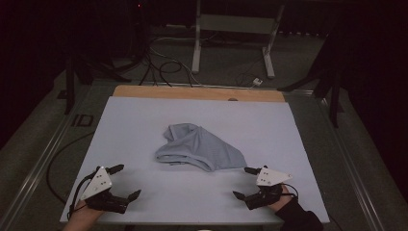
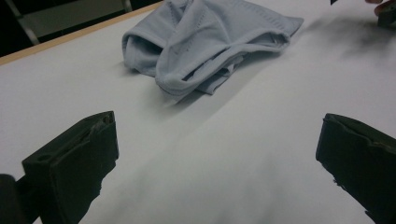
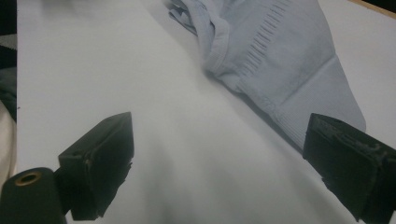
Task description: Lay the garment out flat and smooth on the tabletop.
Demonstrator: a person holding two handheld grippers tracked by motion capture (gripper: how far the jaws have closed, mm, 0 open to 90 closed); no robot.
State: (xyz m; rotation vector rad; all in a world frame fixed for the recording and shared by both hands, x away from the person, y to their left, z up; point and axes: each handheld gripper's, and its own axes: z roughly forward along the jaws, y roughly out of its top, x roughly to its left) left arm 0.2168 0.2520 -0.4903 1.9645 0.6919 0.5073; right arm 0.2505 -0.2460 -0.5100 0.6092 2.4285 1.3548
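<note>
- While the crumpled pale-blue garment [image 1: 199, 147] lies mid-table on the white sheet [image 1: 134, 125], untouched, the work looks barely begun.
- Left gripper [image 1: 124, 181] and right gripper [image 1: 244, 182] rest near it, jaws apart, empty.
- Next, probably: reach in, pinch an edge.

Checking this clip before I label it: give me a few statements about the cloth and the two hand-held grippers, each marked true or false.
1. The light blue garment lies crumpled near the middle of the white table. True.
2. The left hand-held gripper grips the garment. False: its jaws stand open over bare table, apart from the cloth.
3. The right hand-held gripper has open jaws with nothing between them. True.
4. The garment is folded into a neat square. False: it is bunched, with hems and folds showing.
5. Both hand-held grippers sit at the far edge of the table. False: they are at the near edge, by the person.
</note>
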